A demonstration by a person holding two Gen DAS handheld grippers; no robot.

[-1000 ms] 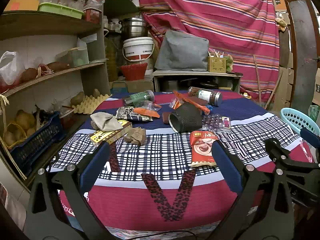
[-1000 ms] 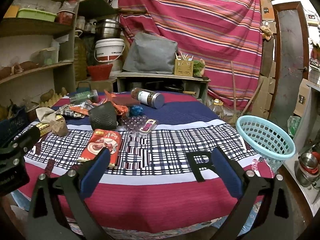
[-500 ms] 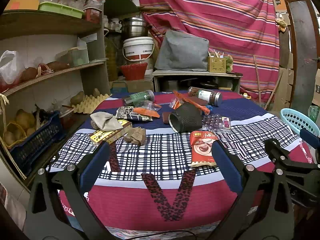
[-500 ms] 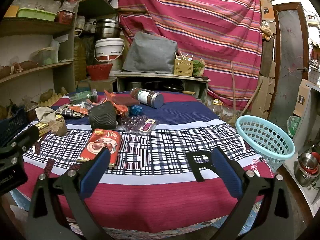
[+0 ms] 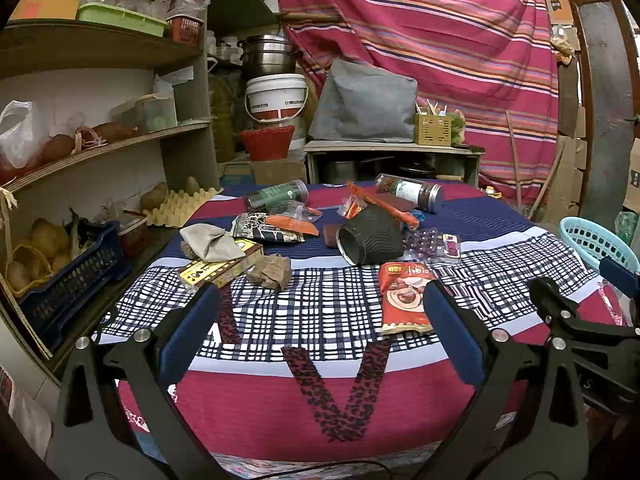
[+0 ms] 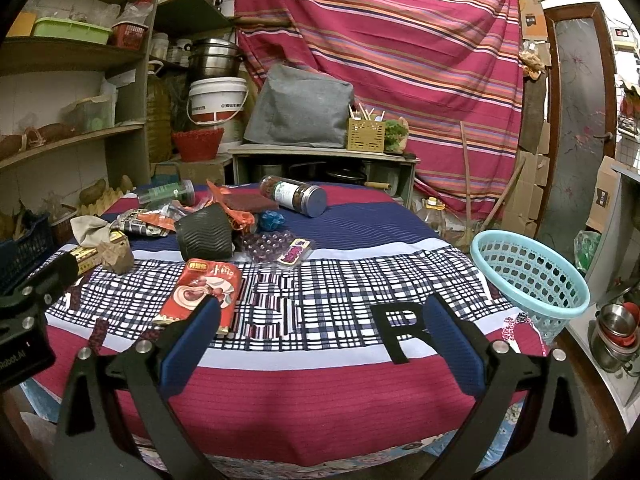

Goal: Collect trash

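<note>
Trash lies on the cloth-covered table [image 5: 320, 312]: a red snack packet [image 5: 404, 296] [image 6: 200, 296], a black ribbed cup on its side [image 5: 370, 236] [image 6: 206, 234], a crumpled brown paper [image 5: 270, 272], a yellow box [image 5: 220, 268], a clear blister tray [image 5: 432, 240] [image 6: 276, 246], two jars [image 5: 412, 192] [image 5: 278, 196] and wrappers. A light blue basket [image 6: 528, 276] [image 5: 600, 240] stands at the table's right edge. My left gripper [image 5: 320, 332] and right gripper [image 6: 320, 332] are open and empty, above the table's near edge.
Shelves with a blue crate [image 5: 68, 280], potatoes and an egg tray [image 5: 180, 208] stand left of the table. A low bench [image 5: 392, 152] with a grey bag and a white bucket [image 5: 276, 96] stands behind. Metal bowls [image 6: 612, 332] sit on the floor at right.
</note>
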